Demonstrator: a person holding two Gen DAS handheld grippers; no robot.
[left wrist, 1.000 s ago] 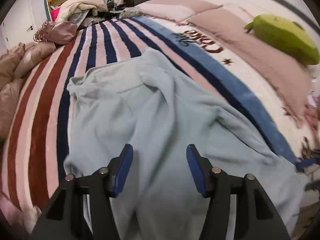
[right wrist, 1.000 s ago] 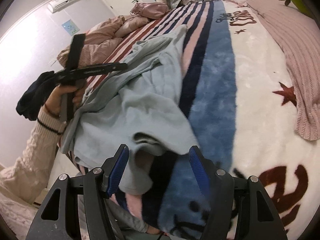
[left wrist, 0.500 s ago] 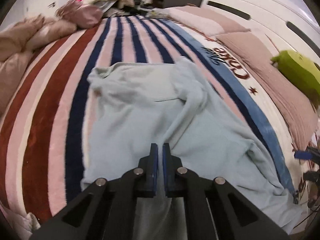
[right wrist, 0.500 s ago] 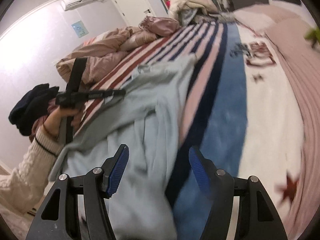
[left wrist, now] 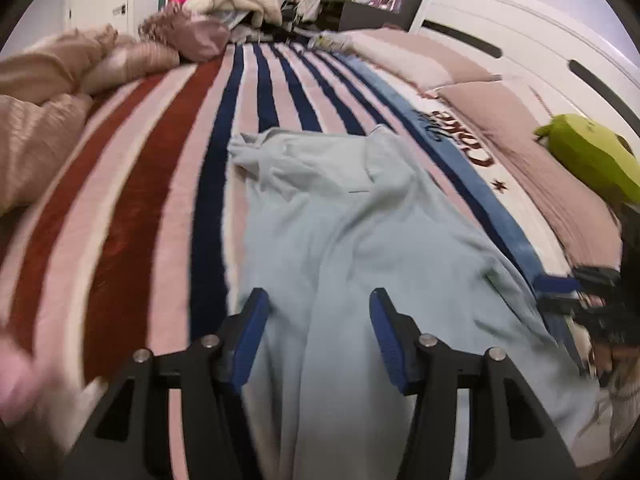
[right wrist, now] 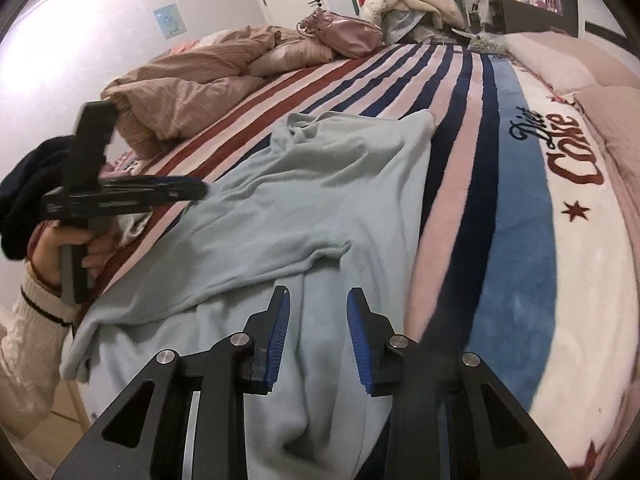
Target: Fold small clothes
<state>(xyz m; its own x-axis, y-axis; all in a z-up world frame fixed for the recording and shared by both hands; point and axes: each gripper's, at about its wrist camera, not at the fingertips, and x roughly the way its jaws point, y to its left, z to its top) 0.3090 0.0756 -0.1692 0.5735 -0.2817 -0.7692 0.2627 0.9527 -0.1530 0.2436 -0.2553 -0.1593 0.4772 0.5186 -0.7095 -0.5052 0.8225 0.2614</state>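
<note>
Both grippers tilt down over the pale blue garment (left wrist: pixel 360 240), left gripper (left wrist: pixel 318 336) fingers parted, right gripper (right wrist: pixel 318 332) fingers narrowing, seemingly gripping nothing.

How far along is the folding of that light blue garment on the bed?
Barely begun. Done: the light blue garment lies spread, still wrinkled, on the striped blanket. In hand: nothing; the left gripper, just reopened, and the right gripper, just narrowing, both hover open above the fabric. Left: every fold.

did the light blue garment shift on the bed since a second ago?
Yes. The light blue garment was bunched beside the blue band of the striped blanket; now it lies flatter and longer, its far edge still on the navy stripes.
</note>
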